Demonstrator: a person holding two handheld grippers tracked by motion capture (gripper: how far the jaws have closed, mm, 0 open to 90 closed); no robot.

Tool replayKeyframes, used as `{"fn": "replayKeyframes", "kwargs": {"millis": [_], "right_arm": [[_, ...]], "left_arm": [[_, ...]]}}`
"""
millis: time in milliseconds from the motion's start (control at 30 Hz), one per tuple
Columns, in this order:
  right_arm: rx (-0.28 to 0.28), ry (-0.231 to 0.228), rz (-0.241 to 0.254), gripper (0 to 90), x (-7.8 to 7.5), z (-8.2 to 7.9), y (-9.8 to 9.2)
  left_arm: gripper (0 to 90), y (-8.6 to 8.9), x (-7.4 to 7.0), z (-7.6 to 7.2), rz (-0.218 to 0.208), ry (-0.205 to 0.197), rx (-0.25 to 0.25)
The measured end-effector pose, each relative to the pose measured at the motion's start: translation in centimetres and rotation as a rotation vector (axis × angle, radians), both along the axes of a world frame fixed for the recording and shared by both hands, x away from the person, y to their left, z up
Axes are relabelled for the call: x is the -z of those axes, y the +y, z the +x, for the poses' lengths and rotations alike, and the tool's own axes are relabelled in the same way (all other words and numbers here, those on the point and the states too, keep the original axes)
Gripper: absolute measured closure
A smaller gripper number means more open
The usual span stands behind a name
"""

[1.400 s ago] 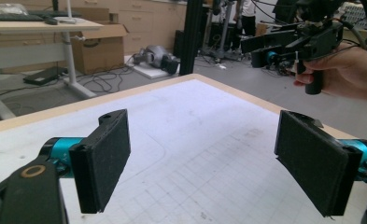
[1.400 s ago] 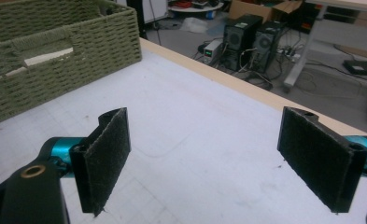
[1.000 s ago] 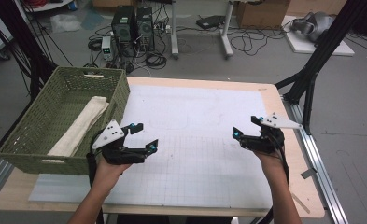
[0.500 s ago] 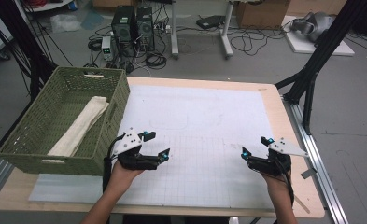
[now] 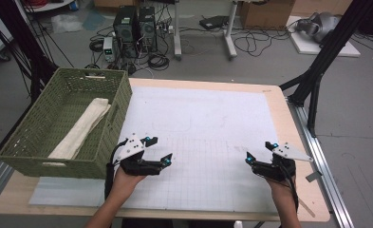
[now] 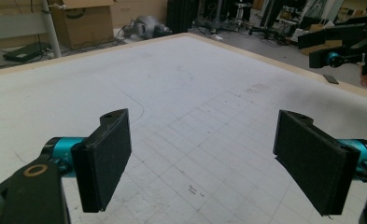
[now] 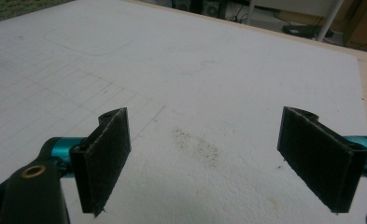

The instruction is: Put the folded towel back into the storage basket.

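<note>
Both hands have pulled back toward the person's edge of the table. The left gripper (image 5: pixel 158 151) was up beside the green basket (image 5: pixel 41 142) a second ago; now it sits lower, past the basket's near corner. The right gripper (image 5: pixel 259 152) has also come back and sits lower.

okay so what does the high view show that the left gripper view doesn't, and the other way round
The high view alone takes in the green woven basket at the table's left edge, with a folded cream cloth lying inside it, and both forearms coming in from the bottom. The left gripper view alone gives a close look at the left gripper, its black pads spread wide with nothing between them. Both take in the white gridded mat and the right gripper.
</note>
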State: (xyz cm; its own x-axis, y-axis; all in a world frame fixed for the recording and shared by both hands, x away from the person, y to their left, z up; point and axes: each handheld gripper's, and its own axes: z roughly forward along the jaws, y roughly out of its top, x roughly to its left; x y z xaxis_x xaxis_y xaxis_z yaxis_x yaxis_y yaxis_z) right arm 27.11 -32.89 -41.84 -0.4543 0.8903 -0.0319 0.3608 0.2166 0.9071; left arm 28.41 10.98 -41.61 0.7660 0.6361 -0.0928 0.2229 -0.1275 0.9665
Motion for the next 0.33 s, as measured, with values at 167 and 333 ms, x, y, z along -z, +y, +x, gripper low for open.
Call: {"fn": "replayKeyframes", "kwargs": {"millis": [167,333], "right_arm": [[-0.002,0.008,-0.006,16.1,0.12,-0.03,0.12],[-0.004,0.010,-0.006,16.1,0.15,0.08,0.13]], "left_arm": [[19.5,-0.04,0.18,0.08,0.014,0.004,0.000],[19.4,-0.07,0.29,0.15,0.016,0.007,-0.004]]}}
